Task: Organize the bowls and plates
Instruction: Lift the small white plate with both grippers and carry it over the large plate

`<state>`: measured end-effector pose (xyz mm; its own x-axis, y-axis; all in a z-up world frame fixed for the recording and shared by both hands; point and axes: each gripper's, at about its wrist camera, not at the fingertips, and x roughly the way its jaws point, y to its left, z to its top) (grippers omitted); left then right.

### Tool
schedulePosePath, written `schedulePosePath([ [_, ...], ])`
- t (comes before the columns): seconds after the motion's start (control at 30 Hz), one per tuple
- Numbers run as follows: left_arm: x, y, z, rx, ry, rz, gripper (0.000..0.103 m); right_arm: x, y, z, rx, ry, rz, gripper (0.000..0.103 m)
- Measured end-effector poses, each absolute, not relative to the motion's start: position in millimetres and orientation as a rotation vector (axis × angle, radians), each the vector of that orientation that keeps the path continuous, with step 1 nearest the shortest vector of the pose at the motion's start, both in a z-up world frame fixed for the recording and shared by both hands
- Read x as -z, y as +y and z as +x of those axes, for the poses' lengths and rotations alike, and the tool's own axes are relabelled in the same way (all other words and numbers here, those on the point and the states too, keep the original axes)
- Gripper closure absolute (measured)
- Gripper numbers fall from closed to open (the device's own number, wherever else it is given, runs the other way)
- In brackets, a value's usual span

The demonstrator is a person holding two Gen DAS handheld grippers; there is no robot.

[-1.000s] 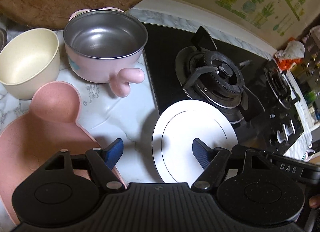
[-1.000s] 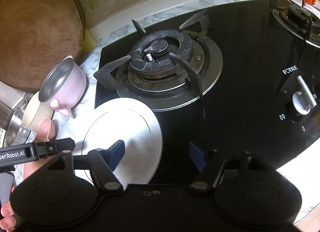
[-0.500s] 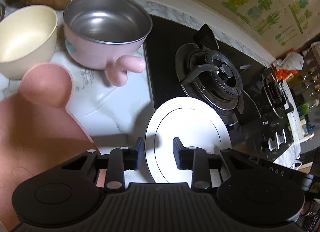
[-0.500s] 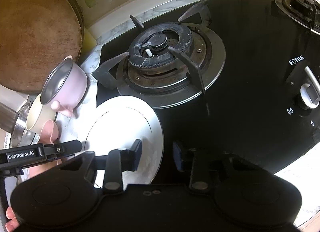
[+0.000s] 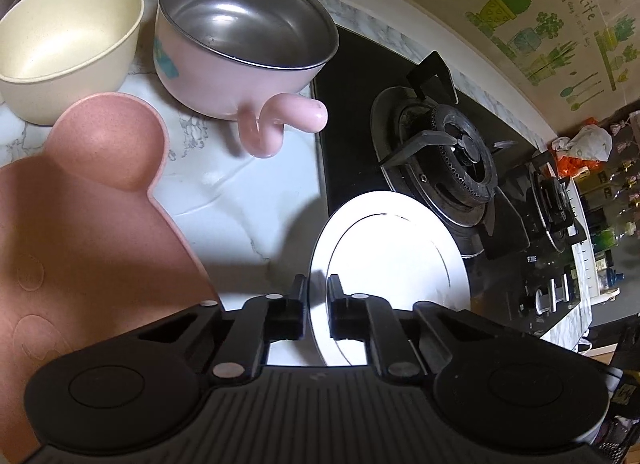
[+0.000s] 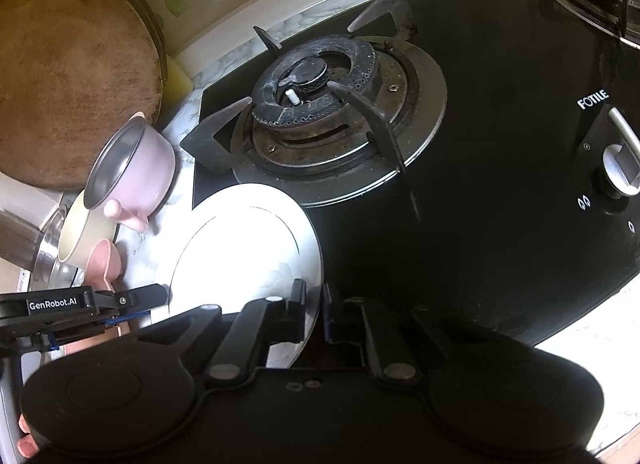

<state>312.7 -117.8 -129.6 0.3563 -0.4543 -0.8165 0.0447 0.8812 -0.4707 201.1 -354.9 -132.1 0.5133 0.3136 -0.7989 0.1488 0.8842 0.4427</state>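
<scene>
A white plate lies half on the marble counter and half on the black hob. My left gripper is shut on its left rim, which shows between the pads. My right gripper is shut on the opposite rim of the same plate. Behind it stand a pink steel-lined bowl with a stubby handle and a cream bowl. A pink mouse-shaped plate lies at the left. The right wrist view shows the pink bowl and cream bowl at far left.
A gas burner with iron pan supports sits just beyond the plate on the black glass hob. Control knobs are at the right. A round wooden board leans on the wall, and a steel pot stands at the left edge.
Both grippers' jaws went from wide open to shut, each closing on one side of the white plate's rim. The hands hardly moved; the left view rolled a little.
</scene>
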Motion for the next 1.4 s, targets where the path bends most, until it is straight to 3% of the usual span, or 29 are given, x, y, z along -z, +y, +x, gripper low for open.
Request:
schedulePosePath([
  [0.73, 107, -99, 292, 0.348, 1.109, -0.365, 0.095, 109, -338, 190, -0.138, 0.995, 0.445, 0.094],
  [1.4, 68, 22, 234, 0.214, 1.027, -0.434, 0.095, 78, -230, 181, -0.305, 0.975, 0.377, 0.094],
])
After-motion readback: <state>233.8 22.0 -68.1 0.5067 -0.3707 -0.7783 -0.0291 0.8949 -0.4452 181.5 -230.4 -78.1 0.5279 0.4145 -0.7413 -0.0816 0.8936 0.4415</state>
